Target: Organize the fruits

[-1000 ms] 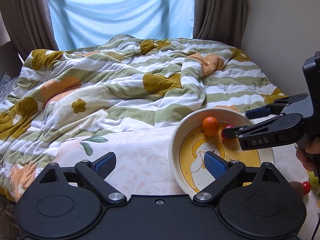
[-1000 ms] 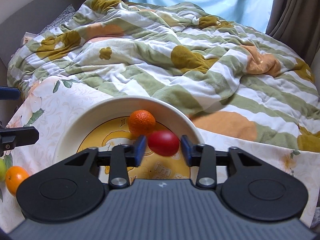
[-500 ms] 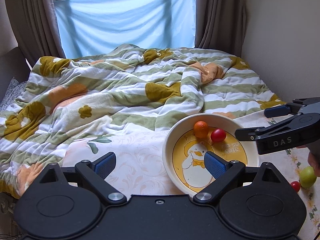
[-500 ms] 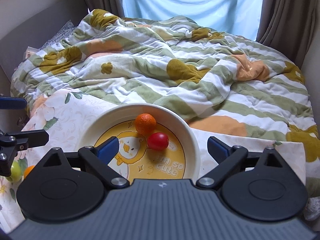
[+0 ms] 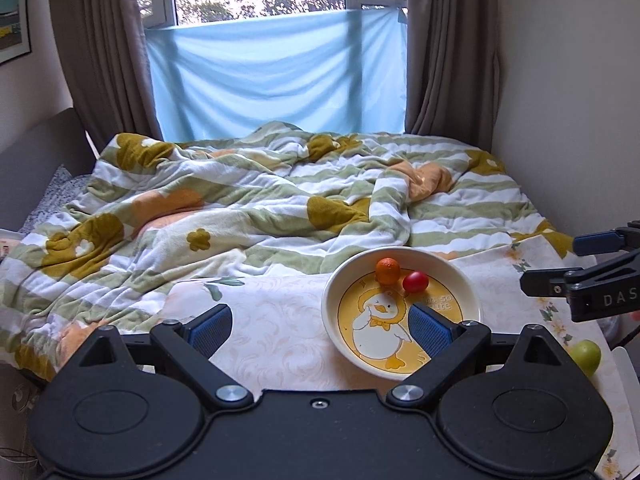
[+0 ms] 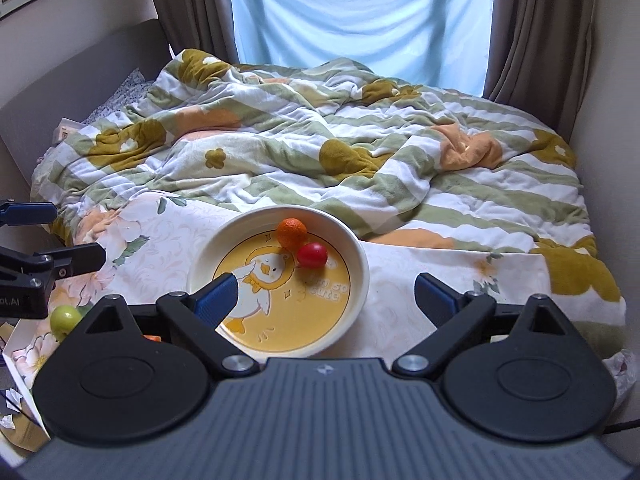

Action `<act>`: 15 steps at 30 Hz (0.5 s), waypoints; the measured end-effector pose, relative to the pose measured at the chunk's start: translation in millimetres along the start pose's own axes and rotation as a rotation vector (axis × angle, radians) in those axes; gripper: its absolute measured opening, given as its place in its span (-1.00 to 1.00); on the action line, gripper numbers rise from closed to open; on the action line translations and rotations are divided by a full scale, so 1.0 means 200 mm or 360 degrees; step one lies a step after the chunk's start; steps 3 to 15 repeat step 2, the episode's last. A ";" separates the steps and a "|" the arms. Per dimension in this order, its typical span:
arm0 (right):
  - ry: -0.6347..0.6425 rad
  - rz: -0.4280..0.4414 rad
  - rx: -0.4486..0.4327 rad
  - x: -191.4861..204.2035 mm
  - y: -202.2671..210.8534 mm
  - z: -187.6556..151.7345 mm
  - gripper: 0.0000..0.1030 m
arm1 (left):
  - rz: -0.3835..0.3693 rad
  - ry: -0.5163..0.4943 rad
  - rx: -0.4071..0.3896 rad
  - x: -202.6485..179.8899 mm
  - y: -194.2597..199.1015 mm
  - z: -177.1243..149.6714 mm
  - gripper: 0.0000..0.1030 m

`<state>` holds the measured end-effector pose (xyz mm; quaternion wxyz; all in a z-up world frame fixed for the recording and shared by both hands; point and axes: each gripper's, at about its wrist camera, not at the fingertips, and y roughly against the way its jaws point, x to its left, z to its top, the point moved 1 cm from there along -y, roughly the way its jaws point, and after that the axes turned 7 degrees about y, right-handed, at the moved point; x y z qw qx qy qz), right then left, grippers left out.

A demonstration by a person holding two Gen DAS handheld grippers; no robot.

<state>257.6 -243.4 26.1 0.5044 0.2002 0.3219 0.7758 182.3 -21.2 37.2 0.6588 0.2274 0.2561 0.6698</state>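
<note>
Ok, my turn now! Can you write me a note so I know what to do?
Left gripper: jaws open, empty.
Right gripper: jaws open, empty, held over the near side of the plate.
Done: the orange fruit and the red fruit are on the plate, touching.
Left: the green fruit is off the plate on the flowered cloth. A bit of something orange shows beside it, mostly hidden. Both likely go on the plate next.
</note>
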 end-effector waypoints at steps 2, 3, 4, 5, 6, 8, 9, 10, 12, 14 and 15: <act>0.0014 -0.0007 -0.0018 0.02 0.07 -0.02 1.00 | 0.0028 0.0015 -0.0034 0.00 0.07 -0.03 0.89; 0.0014 -0.0007 -0.0018 0.02 0.07 -0.02 1.00 | 0.0028 0.0015 -0.0034 0.00 0.07 -0.03 0.89; 0.0014 -0.0007 -0.0018 0.02 0.07 -0.02 1.00 | 0.0028 0.0015 -0.0034 0.00 0.07 -0.03 0.89; 0.0014 -0.0007 -0.0018 0.02 0.07 -0.02 1.00 | 0.0028 0.0015 -0.0034 0.00 0.07 -0.03 0.89; 0.0014 -0.0007 -0.0018 0.02 0.07 -0.02 1.00 | 0.0028 0.0015 -0.0034 0.00 0.07 -0.03 0.89; 0.0014 -0.0007 -0.0018 0.02 0.07 -0.02 1.00 | 0.0028 0.0015 -0.0034 0.00 0.07 -0.03 0.89; 0.0014 -0.0007 -0.0018 0.02 0.07 -0.02 1.00 | 0.0028 0.0015 -0.0034 0.00 0.07 -0.03 0.89; 0.0014 -0.0007 -0.0018 0.02 0.07 -0.02 1.00 | 0.0028 0.0015 -0.0034 0.00 0.07 -0.03 0.89; 0.0014 -0.0007 -0.0018 0.02 0.07 -0.02 1.00 | 0.0028 0.0015 -0.0034 0.00 0.07 -0.03 0.89; 0.0014 -0.0007 -0.0018 0.02 0.07 -0.02 1.00 | 0.0028 0.0015 -0.0034 0.00 0.07 -0.03 0.89; 0.0014 -0.0007 -0.0018 0.02 0.07 -0.02 1.00 | 0.0028 0.0015 -0.0034 0.00 0.07 -0.03 0.89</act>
